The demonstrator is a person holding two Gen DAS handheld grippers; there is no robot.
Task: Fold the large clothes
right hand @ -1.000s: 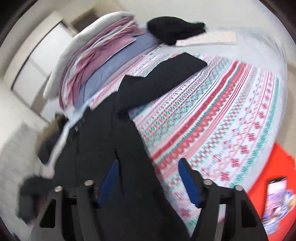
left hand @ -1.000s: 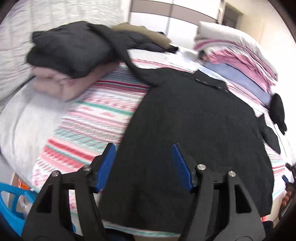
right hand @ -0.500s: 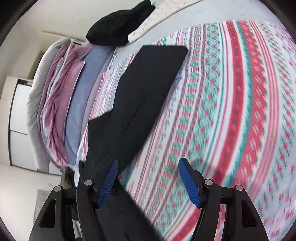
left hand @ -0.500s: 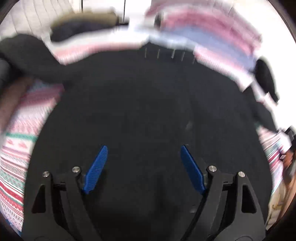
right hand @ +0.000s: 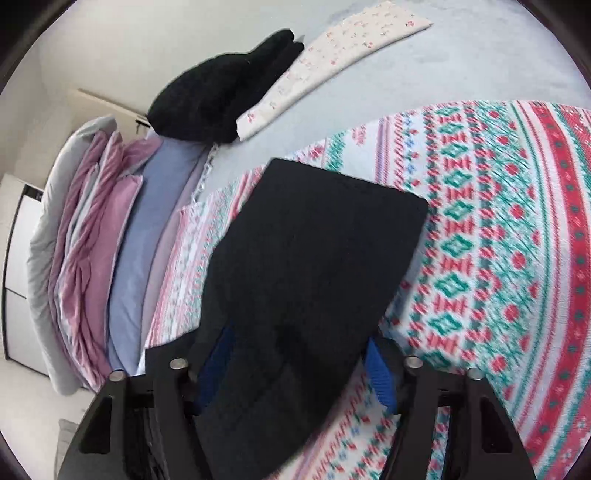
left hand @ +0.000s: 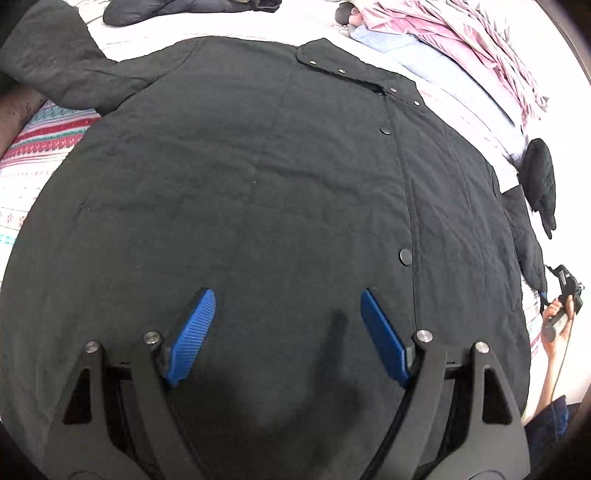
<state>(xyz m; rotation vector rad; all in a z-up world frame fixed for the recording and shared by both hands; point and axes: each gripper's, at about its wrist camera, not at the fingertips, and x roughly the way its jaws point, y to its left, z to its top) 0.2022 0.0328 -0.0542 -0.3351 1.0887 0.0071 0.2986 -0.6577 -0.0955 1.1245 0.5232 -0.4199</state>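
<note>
A large black coat [left hand: 258,166] with snap buttons lies spread flat on the patterned bed cover [left hand: 44,136]. My left gripper [left hand: 285,293] hovers open just over the coat's lower front, with nothing between its blue pads. The coat's right sleeve [right hand: 317,240] stretches out over the patterned cover [right hand: 480,240]. My right gripper [right hand: 298,338] straddles this sleeve near its upper end. Its jaws are closing with the sleeve between them, and the pads still look wide apart. The sleeve covers part of the left pad. At the left wrist view's right edge, a hand [left hand: 554,332] holds that right gripper [left hand: 565,291].
Folded pink and blue bedding [right hand: 92,240] is stacked along the head of the bed [left hand: 461,44]. A black knit garment [right hand: 221,99] and a white floral cloth [right hand: 332,51] lie beyond the sleeve. More dark clothes [left hand: 166,7] lie at the far left.
The left gripper has swung over the coat, come down closer and opened wider. The right gripper has rolled and travelled along to the sleeve, which now lies between its jaws.
</note>
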